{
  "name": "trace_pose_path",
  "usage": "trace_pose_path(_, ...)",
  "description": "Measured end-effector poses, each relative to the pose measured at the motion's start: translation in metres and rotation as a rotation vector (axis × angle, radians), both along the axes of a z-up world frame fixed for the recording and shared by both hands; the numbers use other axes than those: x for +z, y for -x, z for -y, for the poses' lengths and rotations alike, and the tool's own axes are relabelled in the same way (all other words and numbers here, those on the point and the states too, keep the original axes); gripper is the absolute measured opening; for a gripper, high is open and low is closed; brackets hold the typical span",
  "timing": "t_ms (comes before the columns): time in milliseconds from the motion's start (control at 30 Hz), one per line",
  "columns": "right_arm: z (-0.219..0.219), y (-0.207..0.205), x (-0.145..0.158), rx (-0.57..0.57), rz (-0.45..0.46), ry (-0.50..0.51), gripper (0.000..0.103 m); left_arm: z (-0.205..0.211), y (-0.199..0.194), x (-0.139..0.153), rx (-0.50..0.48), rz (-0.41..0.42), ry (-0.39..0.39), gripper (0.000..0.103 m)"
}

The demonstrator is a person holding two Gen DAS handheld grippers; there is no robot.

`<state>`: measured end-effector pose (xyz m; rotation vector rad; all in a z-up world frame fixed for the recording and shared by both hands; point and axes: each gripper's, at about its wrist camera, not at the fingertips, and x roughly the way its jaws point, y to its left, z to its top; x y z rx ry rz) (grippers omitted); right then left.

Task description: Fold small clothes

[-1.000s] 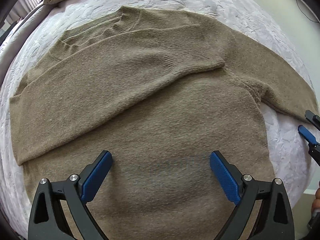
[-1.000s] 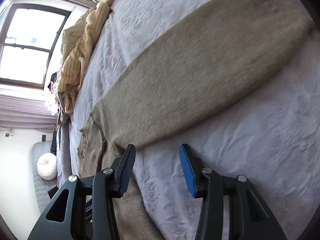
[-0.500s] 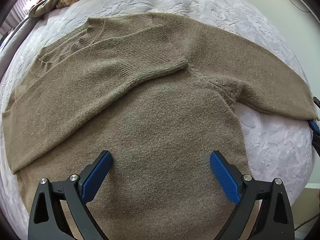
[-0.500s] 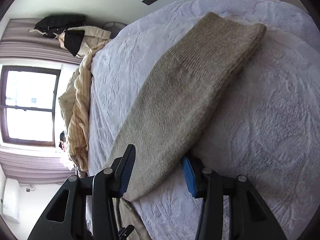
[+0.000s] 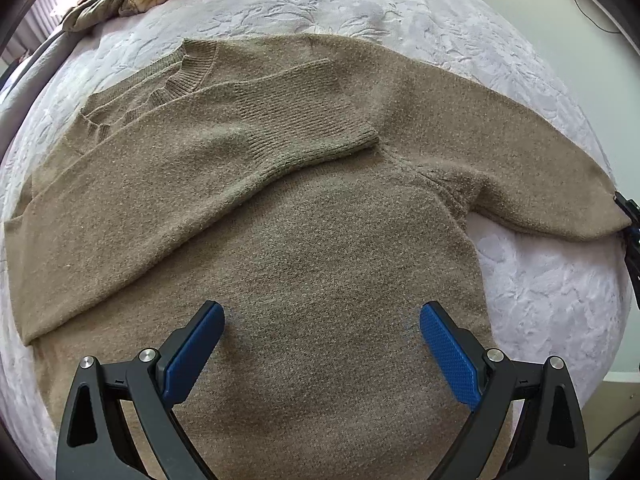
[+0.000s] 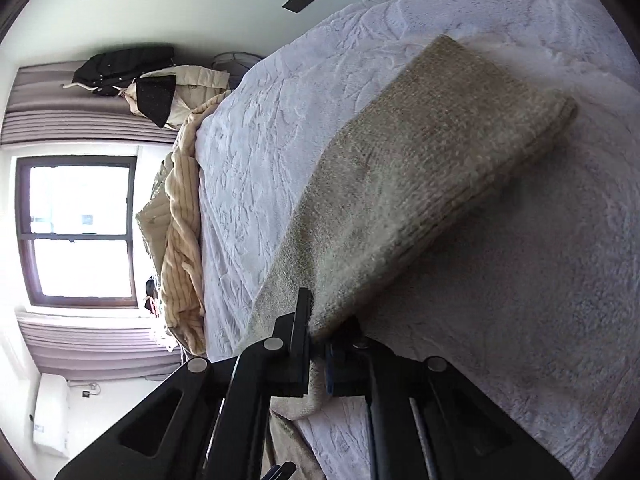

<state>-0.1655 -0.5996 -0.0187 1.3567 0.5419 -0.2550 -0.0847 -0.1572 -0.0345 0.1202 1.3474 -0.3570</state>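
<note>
A bed (image 5: 540,280) with a pale lilac embossed cover carries a brown sweater (image 5: 300,240) lying flat, one sleeve folded across its chest. Crumpled striped cream bedding (image 6: 182,248) lies heaped along the far edge.

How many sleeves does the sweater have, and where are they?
2. One sleeve lies folded across the sweater's chest. The other sleeve stretches out sideways, pinched by the right hand-held gripper.

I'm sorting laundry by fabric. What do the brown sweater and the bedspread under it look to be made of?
The sweater looks like soft, matte knit, perhaps wool: fuzzy surface, ribbed cuff and collar. The bedspread looks like pale plush fabric, embossed with a leaf-like pattern; fibre unclear.
</note>
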Motion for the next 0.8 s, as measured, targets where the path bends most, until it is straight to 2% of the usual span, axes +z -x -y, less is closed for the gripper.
trace_pose_path(200,-0.031,-0.044,0.041,0.152,0.065,0.128,0.005,-0.026,-0.012,0.014,0.061,0.048,0.024,0.098)
trace_pose_path(433,-0.100,-0.116,0.097,0.369,0.176,0.284,0.005,-0.084,-0.035,0.016,0.166,0.093,0.032,0.098)
trace_pose_path(633,-0.193,-0.182,0.119,0.584,0.242,0.394,0.005,-0.147,-0.033,0.009,0.307,0.110,0.016,0.098)
trace_pose_path(800,-0.297,-0.216,0.113,0.803,0.239,0.533,0.005,-0.202,-0.031,0.006,0.422,0.113,-0.002,0.098)
